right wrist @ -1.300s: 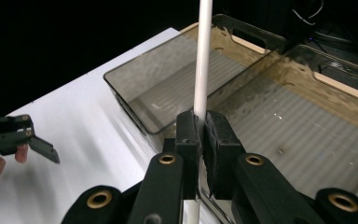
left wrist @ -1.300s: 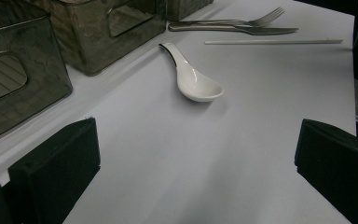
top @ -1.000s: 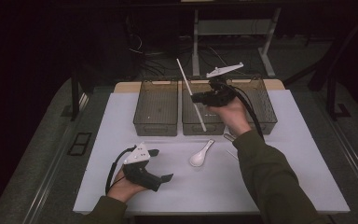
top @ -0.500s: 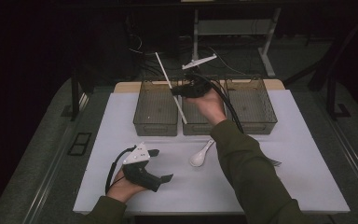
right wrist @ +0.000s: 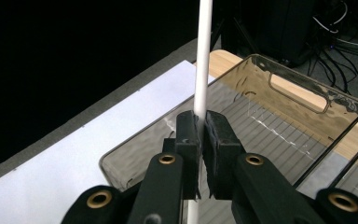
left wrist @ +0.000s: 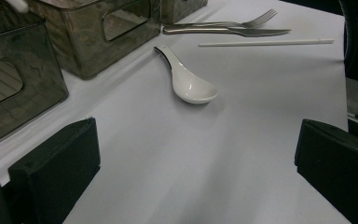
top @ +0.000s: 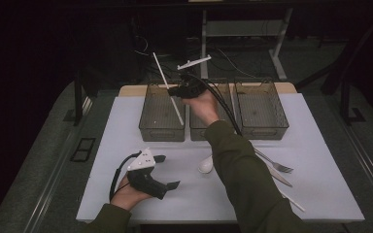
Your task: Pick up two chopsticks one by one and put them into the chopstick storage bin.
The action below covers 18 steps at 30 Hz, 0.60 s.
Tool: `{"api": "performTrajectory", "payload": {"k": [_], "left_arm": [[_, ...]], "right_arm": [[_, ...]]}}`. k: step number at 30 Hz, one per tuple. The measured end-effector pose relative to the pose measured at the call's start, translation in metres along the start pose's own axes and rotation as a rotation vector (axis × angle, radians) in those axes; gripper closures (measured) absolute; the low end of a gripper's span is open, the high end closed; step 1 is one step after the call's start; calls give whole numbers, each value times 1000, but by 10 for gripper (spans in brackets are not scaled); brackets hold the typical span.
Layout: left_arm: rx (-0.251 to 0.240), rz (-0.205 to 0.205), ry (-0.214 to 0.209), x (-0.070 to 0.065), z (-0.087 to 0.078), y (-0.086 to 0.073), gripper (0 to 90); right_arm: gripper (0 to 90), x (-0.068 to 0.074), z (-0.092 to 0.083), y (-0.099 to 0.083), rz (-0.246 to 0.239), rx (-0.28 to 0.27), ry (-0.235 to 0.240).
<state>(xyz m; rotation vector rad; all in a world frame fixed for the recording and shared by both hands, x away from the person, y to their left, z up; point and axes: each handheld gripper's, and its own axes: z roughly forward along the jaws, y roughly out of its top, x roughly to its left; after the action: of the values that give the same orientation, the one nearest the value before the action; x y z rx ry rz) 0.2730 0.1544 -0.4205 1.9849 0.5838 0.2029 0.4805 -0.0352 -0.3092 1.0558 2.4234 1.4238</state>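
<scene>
1. Over the far edge of the white tabletop [top: 126, 145], the right gripper [top: 180, 90] is clenched on a white chopstick [top: 167, 87]; seen from the right gripper view, the two black pads pinch the stick [right wrist: 203, 70] near its middle.
2. Held this way, the chopstick runs steeply tilted, its lower end reaching down into the left bin [top: 161, 112] and its upper end rising past the far rim. A mid-length grip probably keeps the thin stick from swinging while it is aimed at the narrow opening.
3. Three smoky clear bins stand side by side along the far edge: the left bin, the middle bin [top: 201, 127] under the right hand, and the right bin [top: 261, 109]. Their row suggests one bin per kind of utensil.
4. Near the front left corner, the left gripper [top: 170, 172] rests on the sheet with its jaws spread wide and nothing between them; it appears to wait its turn.
5. Toward the front right part of the tabletop lie the things not yet sorted: a white ceramic spoon [left wrist: 189, 84], a fork [left wrist: 233, 23], a knife [left wrist: 233, 31] just beside the fork, and a second chopstick [left wrist: 265, 43], all flat and apart from the bins.
6. Judged from this layout, the step in hand is lowering the held chopstick into the left bin.
</scene>
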Motion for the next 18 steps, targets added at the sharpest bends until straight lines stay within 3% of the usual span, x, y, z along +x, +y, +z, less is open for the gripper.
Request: {"api": "performTrajectory", "payload": {"k": [18], "left_arm": [[15, 6, -8, -1, 0, 0, 0]], "right_arm": [[845, -1, 49, -26, 24, 130, -46]]}}
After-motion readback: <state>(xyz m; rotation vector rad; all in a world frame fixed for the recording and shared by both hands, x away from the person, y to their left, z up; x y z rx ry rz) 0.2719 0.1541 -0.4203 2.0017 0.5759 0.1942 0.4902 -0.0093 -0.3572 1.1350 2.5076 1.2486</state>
